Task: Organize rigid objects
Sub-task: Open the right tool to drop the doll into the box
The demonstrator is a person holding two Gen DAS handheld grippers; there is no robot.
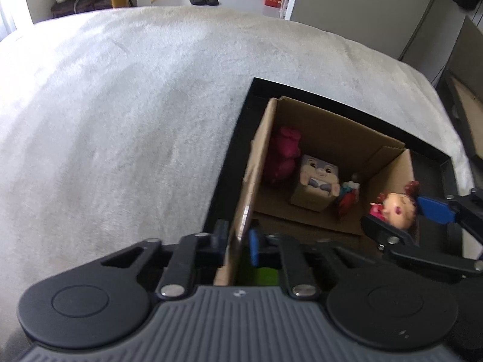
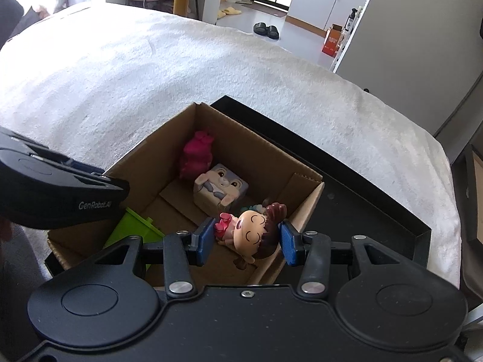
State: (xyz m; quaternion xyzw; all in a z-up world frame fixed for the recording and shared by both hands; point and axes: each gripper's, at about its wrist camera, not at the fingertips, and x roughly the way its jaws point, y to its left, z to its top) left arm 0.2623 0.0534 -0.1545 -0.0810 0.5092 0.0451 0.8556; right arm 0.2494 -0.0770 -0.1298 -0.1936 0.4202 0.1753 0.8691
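— Left wrist view: where is the box?
— The left tongs are clamped tight on the near wall of the cardboard box.
— Right wrist view: and the doll?
— The right tongs pinch the big-headed doll between blue pads, poised over the box, which sits in a black tray.

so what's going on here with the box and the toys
A person with a tool in each hand is sorting toys into a cardboard box that sits in a black tray on a white blanket. The left tool is shut on the box's side wall. The right tool holds a doll over the box. A pink toy, a cube toy and a green thing are already inside.
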